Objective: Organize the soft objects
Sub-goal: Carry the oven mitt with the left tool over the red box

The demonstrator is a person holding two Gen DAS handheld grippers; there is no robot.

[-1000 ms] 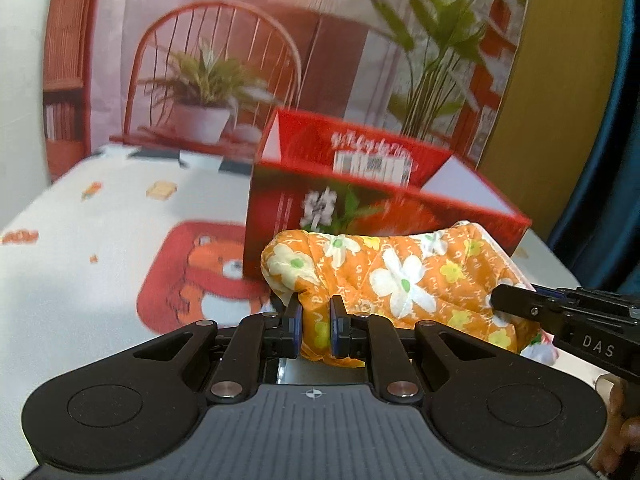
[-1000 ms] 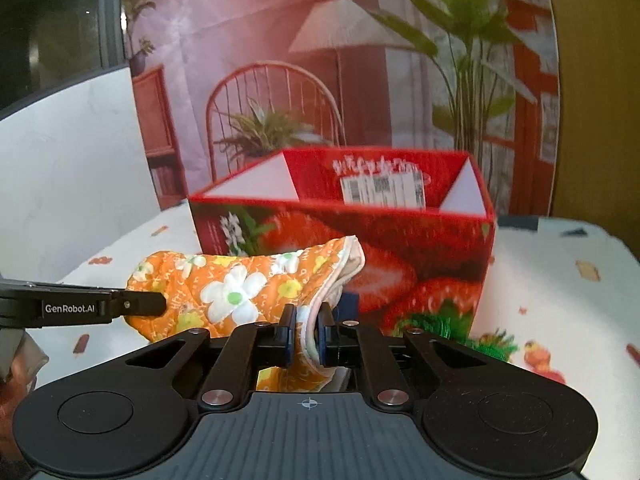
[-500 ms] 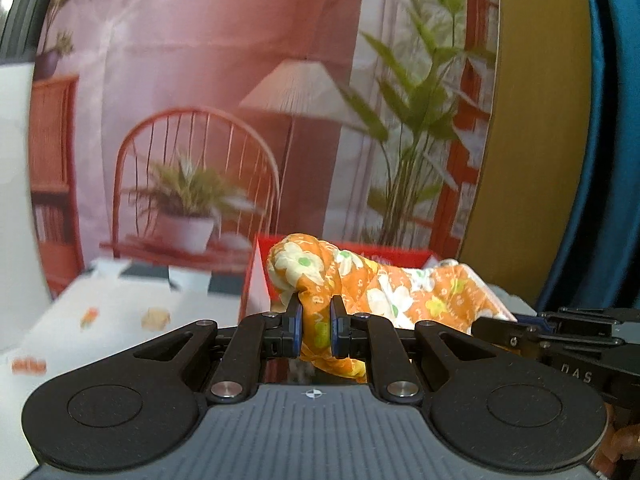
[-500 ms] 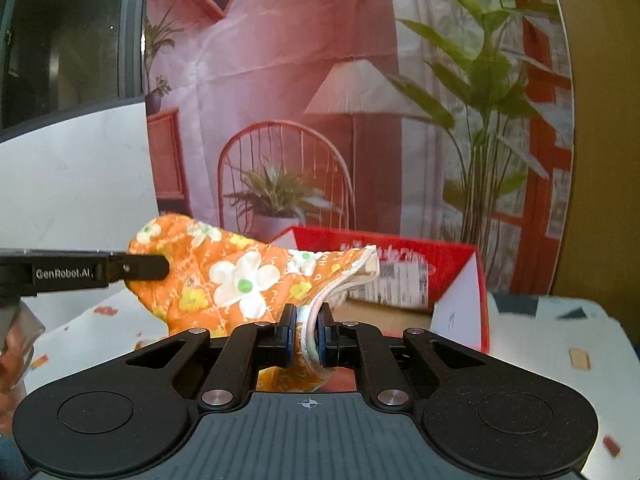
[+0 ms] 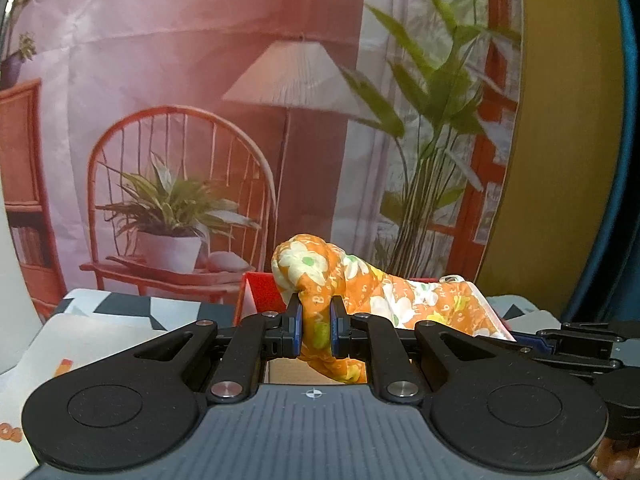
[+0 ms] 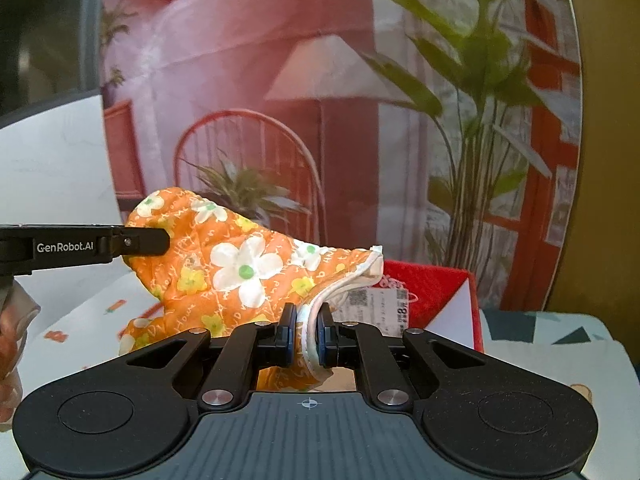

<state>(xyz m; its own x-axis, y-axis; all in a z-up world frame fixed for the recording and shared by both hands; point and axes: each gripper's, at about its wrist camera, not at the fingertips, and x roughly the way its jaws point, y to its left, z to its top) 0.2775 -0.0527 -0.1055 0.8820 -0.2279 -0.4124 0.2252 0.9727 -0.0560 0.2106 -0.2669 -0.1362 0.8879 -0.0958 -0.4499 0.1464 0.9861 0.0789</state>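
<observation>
The orange flowered oven mitt (image 5: 360, 284) hangs in the air between the two grippers, above the open red box (image 6: 432, 284). Its long axis runs about level, from one gripper to the other. The rounded closed end is on the left side and the open cuff with white trim (image 6: 344, 284) is on the right side. Between the two grips the cloth is stretched, and some of it hangs down a little.

The left gripper (image 5: 316, 326) points forward and a little downward. Its jaws are almost closed and pinch a fold of the mitt near the rounded end. The right gripper (image 6: 307, 330) points the same way, also a little downward. Its jaws are nearly closed too and they clamp the white trim of the cuff. In the right wrist view the left gripper's finger comes in from the left edge and touches the mitt.

The box stands on a table (image 6: 552, 356) with a white patterned cloth, toward its far edge. The box is just under and behind the mitt, and a white label (image 6: 380, 304) shows on its inner wall. Behind the table hangs a printed backdrop (image 5: 200, 80) with a chair, a lamp and plants. At the left edge of the right wrist view a part of the person's hand (image 6: 12, 344) is seen.
</observation>
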